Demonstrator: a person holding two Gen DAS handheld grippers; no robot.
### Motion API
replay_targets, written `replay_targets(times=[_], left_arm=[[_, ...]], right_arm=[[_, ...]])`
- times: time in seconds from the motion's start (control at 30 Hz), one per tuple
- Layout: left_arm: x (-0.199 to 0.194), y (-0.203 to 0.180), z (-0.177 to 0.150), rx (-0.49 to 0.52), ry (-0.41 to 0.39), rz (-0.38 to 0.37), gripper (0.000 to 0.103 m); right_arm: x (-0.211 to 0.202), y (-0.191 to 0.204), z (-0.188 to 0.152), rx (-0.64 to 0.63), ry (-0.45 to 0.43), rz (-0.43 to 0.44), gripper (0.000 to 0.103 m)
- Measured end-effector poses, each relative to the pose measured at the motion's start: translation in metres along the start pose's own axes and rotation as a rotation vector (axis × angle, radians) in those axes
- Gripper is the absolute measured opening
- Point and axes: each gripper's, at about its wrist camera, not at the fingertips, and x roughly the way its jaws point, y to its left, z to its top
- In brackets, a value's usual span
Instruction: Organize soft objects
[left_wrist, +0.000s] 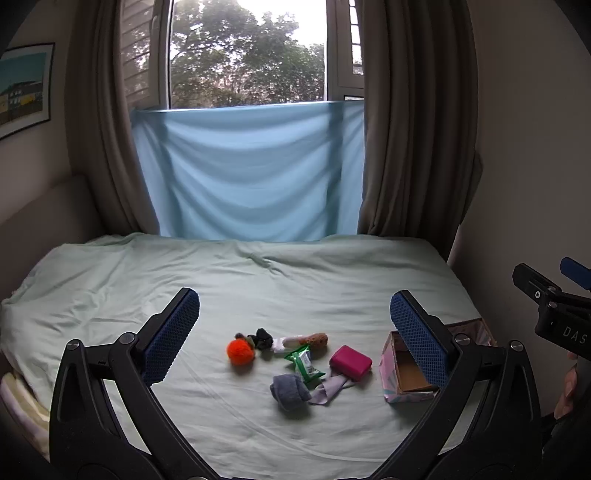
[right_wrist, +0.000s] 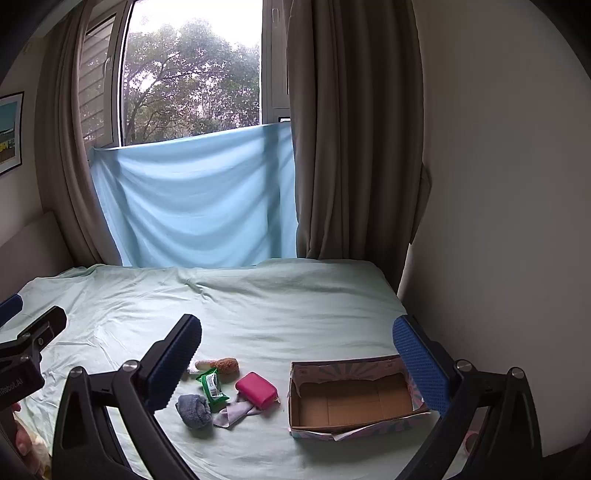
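Observation:
Soft things lie in a cluster on the pale green bed (left_wrist: 147, 295): an orange pompom (left_wrist: 240, 352), a dark scrunchie (left_wrist: 262, 338), a brown and white plush (left_wrist: 310, 341), a green packet (left_wrist: 304, 363), a pink pouch (left_wrist: 351, 362), a rolled grey sock (left_wrist: 290, 391) and a lilac cloth (left_wrist: 328, 392). An empty cardboard box (right_wrist: 354, 402) stands to their right. My left gripper (left_wrist: 295, 325) hovers open above the cluster, holding nothing. My right gripper (right_wrist: 297, 350) is open over the gap between pouch (right_wrist: 256, 390) and box, also holding nothing.
Brown curtains (left_wrist: 413, 129) and a light blue sheet (left_wrist: 251, 173) hang at the window behind the bed. A plain wall (right_wrist: 498, 184) borders the bed on the right, a cushioned headboard (left_wrist: 37, 214) on the left. A hand (left_wrist: 567, 391) shows at the right edge.

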Motion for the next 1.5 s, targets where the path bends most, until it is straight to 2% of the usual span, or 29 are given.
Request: replay_targets(times=[0.8,1.27,1.5], left_arm=[[0.006,0.002,0.000,0.019,-0.006,0.008,0.103],[0.007,-0.002,0.001,0.023,-0.014,0.026,0.103],[0.007,-0.002,0.002,0.015,-0.010,0.005,0.103]], right_arm=[[0.004,0.007,-0.001,-0.021,-0.001,0.009,0.103],[0.006,-0.001,-0.001,-0.011,-0.012,0.015,0.103],[0.007,-0.005,0.000,-0.012,-0.018,0.021,0.103]])
